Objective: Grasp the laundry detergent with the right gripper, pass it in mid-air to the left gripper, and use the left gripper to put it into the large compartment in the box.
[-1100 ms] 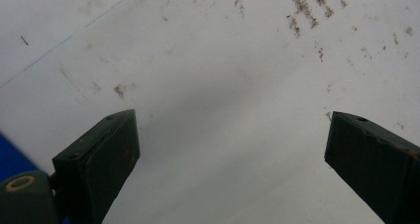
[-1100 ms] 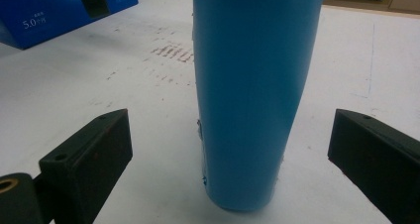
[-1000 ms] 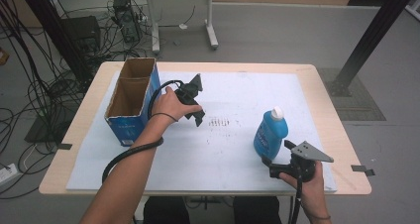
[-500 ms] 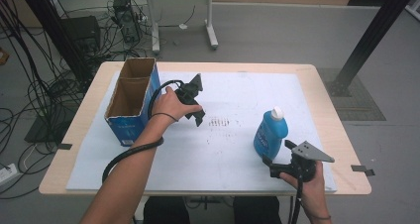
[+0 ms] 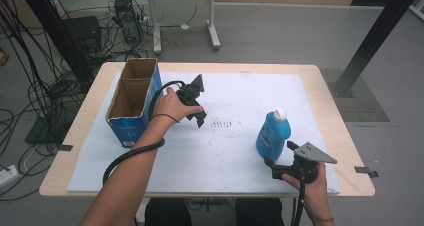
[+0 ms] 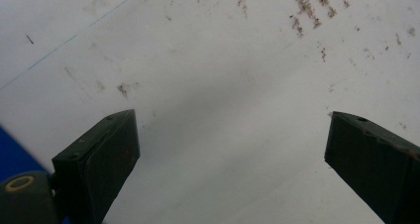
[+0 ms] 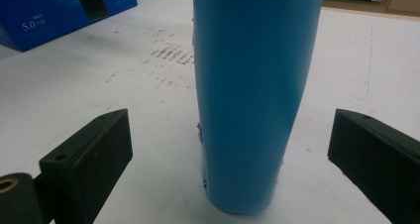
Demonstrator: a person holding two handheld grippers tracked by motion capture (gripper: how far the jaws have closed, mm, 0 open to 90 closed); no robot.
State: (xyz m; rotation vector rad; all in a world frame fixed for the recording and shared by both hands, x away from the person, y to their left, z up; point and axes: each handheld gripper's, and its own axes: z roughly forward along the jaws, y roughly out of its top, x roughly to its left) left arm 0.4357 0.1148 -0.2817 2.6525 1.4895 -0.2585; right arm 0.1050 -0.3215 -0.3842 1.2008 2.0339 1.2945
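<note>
While the right gripper [image 5: 274, 167] waited low at the near right of the table [image 5: 330, 93], its jaws stood wide apart on either side of the blue bottle [image 5: 273, 134], touching nothing. The bottle stood upright on the white sheet [image 5: 250, 91], just beyond the jaws and roughly centred between them in the right gripper view [image 7: 255, 100]. The left gripper [image 5: 200, 117] hung over the middle of the sheet beside the open cardboard box [image 5: 131, 102], its jaws likewise spread and empty, with only stained paper beneath them.

The likeliest trouble was a tipped bottle. It looked tall and narrow with a smooth, rounded wall, so if one jaw met it before the other, the push could shove it sideways or topple it. A grip taken low, near the base, might let the top swing once lifted. A closing set off-centre could also squeeze the bottle out forwards, away from the hand.
</note>
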